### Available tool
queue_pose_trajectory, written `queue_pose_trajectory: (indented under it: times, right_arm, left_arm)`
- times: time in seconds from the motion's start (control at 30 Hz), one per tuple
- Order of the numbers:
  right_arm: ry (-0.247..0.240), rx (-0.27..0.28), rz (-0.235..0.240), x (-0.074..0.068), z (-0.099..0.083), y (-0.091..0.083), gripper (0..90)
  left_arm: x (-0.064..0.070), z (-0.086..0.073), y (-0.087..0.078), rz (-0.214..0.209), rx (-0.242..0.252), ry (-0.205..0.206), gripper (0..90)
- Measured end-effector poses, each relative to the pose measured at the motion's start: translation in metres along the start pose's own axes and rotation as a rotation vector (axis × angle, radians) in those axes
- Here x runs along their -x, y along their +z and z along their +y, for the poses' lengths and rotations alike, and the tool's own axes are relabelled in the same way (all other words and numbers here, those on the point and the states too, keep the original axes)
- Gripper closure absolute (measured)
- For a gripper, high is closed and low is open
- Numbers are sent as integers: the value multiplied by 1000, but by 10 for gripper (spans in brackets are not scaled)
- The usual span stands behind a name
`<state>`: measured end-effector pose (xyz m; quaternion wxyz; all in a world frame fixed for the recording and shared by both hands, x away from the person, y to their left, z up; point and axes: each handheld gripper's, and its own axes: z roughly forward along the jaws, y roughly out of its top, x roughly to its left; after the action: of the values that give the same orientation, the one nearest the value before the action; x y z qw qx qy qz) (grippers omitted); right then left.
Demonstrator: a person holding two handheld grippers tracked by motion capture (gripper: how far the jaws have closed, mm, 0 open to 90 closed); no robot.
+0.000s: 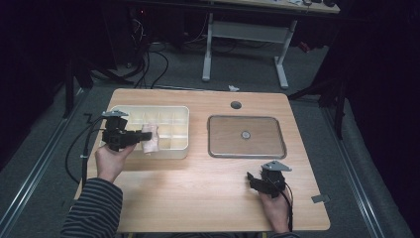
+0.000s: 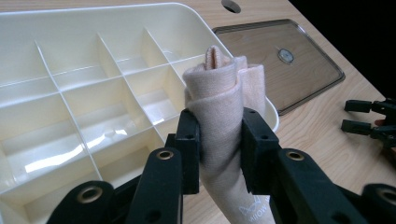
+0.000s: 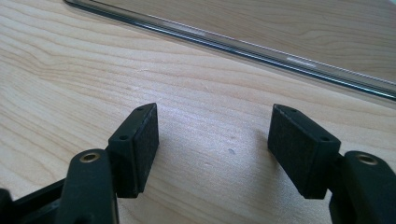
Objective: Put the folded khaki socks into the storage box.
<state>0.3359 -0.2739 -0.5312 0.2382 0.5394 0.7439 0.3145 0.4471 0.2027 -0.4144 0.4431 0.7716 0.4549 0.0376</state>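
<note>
A cream divided organizer tray [image 1: 174,115] [image 2: 140,14] lies at the table's left. My left gripper [image 1: 144,137] [image 2: 219,149] is shut on a rolled pale pink sock [image 1: 150,138] [image 2: 224,93], held over the tray's near right corner. A clear flat lid [image 1: 246,136] [image 2: 280,51] with a round knob lies to the tray's right. My right gripper [image 1: 251,178] [image 3: 212,149] rests low over bare wood near the lid's front edge [image 3: 233,44], jaws open with nothing between them.
The wooden table [image 1: 198,198] has a round cable hole [image 1: 236,105] at the back. A small grey tag [image 1: 320,199] lies near the right front corner. Cables trail from both grippers. A desk frame stands on the floor behind.
</note>
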Motion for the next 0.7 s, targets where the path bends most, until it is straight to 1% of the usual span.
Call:
queue_pose_trajectory:
  times: [0.07,0.1,0.13,0.27,0.33,0.43,0.6,0.7]
  right_arm:
    - [0,0,-1,0,0,0,339]
    - [-1,1,-1,0,0,0,340]
    - [3,1,1,0,0,0,346]
    - [-1,1,-1,1,0,0,344]
    - [2,0,-2,0,0,0,344]
    - [1,0,-3,0,0,0,343]
    - [1,0,-5,0,0,0,343]
    - [1,0,-4,0,0,0,343]
  left_arm:
    - [-1,3,2,-1,-11,3,720]
    - [-2,5,4,3,-23,9,720]
    - [-4,10,8,11,-51,22,720]
    - [-8,16,13,-1,-50,15,720]
    - [-12,17,16,-25,-39,-7,720]
    - [-16,16,21,-25,-55,-8,720]
    - [-22,16,25,-10,-46,-12,720]
    - [-27,15,30,13,-65,-8,720]
